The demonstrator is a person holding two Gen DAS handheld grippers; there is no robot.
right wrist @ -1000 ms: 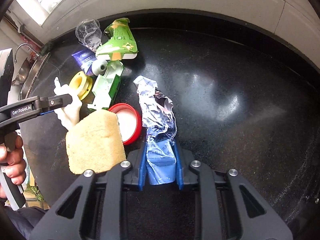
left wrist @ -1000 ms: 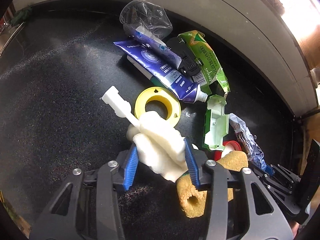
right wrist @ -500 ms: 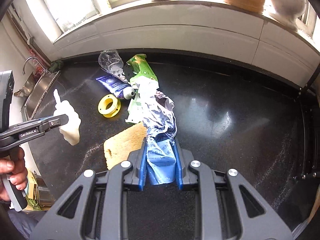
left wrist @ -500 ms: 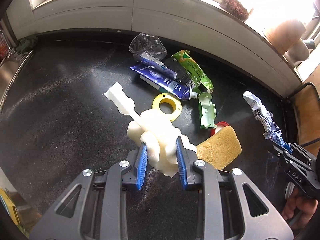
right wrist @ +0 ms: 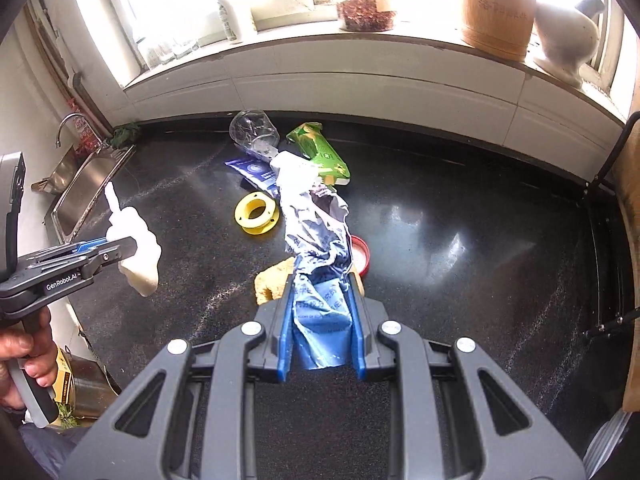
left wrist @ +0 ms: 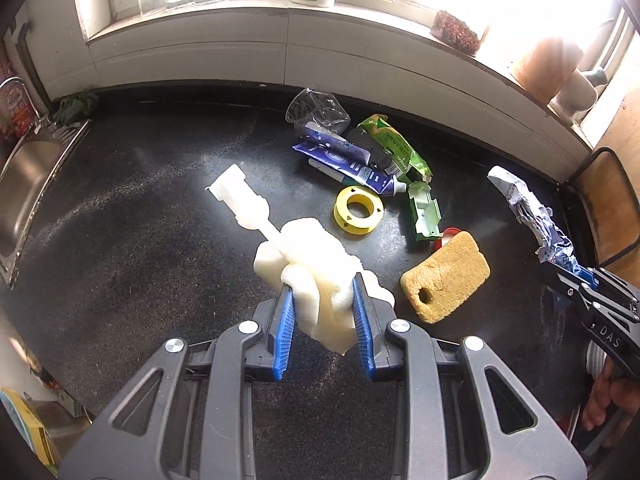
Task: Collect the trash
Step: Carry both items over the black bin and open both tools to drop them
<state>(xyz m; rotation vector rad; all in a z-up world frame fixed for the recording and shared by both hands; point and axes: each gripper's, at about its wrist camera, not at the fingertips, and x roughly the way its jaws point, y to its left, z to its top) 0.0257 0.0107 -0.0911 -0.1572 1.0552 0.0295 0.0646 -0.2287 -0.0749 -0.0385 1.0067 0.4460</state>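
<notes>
My left gripper [left wrist: 322, 304] has its jaws clamped on a white foam sponge head [left wrist: 316, 276], whose white plastic handle stub [left wrist: 240, 196] sticks out ahead of the jaws; I hold it up above the black tabletop [left wrist: 140, 220]. My right gripper [right wrist: 320, 312] has its jaws pressed on the blue end of a crumpled foil wrapper [right wrist: 316, 240], which rises ahead of the jaws, also off the surface. Below me the rest of the trash lies on the tabletop: a tan sponge [left wrist: 446, 280] with a hole at one corner, a red lid [right wrist: 360, 256] touching it, a yellow tape spool [left wrist: 359, 210], a green plastic piece [left wrist: 424, 210], a blue tube [left wrist: 348, 164], a green pouch [left wrist: 394, 146] and a crushed clear cup [left wrist: 318, 110] nearest the wall. A steel sink [left wrist: 28, 176] sits at the far left.
</notes>
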